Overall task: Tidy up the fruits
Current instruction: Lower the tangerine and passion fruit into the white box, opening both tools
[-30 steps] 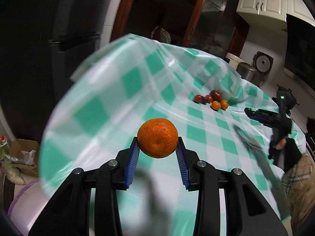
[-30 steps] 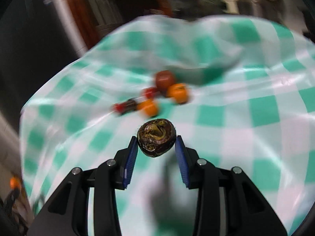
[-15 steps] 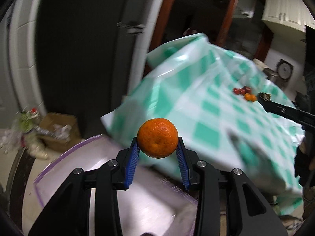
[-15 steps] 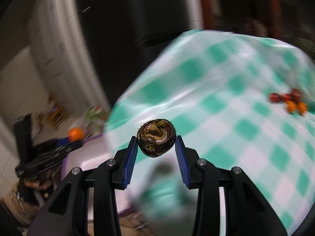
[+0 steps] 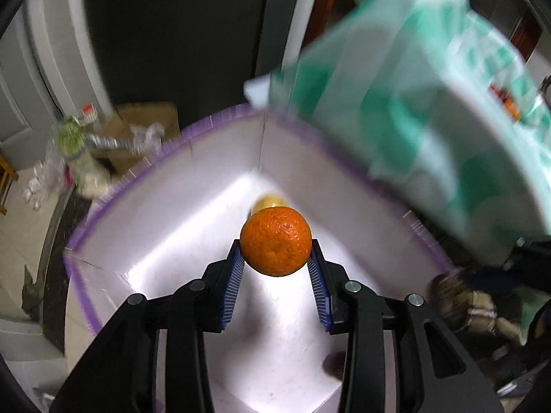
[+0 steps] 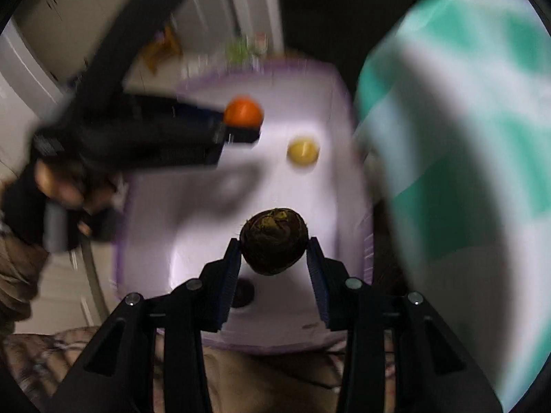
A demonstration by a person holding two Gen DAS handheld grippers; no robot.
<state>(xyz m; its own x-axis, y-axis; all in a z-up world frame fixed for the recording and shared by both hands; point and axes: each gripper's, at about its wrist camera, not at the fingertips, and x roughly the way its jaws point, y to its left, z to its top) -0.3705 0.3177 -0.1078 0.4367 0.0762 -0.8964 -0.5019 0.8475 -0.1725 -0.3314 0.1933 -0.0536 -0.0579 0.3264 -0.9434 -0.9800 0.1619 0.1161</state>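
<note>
My left gripper (image 5: 275,263) is shut on an orange mandarin (image 5: 275,241) and holds it above a white box with a purple rim (image 5: 165,151). A yellow fruit (image 5: 270,201) lies on the box floor just behind the mandarin. My right gripper (image 6: 273,258) is shut on a dark brown wrinkled fruit (image 6: 273,239) over the same box (image 6: 320,110). In the right wrist view the left gripper (image 6: 237,130) with the mandarin (image 6: 242,112) hangs over the far left of the box, and the yellow fruit (image 6: 303,149) lies near its far side. A dark fruit (image 6: 242,292) lies on the floor below my right fingers.
The table with the green-and-white checked cloth (image 5: 430,110) hangs over the box on the right; a few fruits (image 5: 506,99) remain on it. A cardboard box and bags (image 5: 113,137) lie on the floor beyond. A dark fruit (image 5: 334,363) lies at the box's near side.
Both grippers have swung away from the table and down over the white box, each still holding its fruit. The box floor and the yellow fruit have come into view.
</note>
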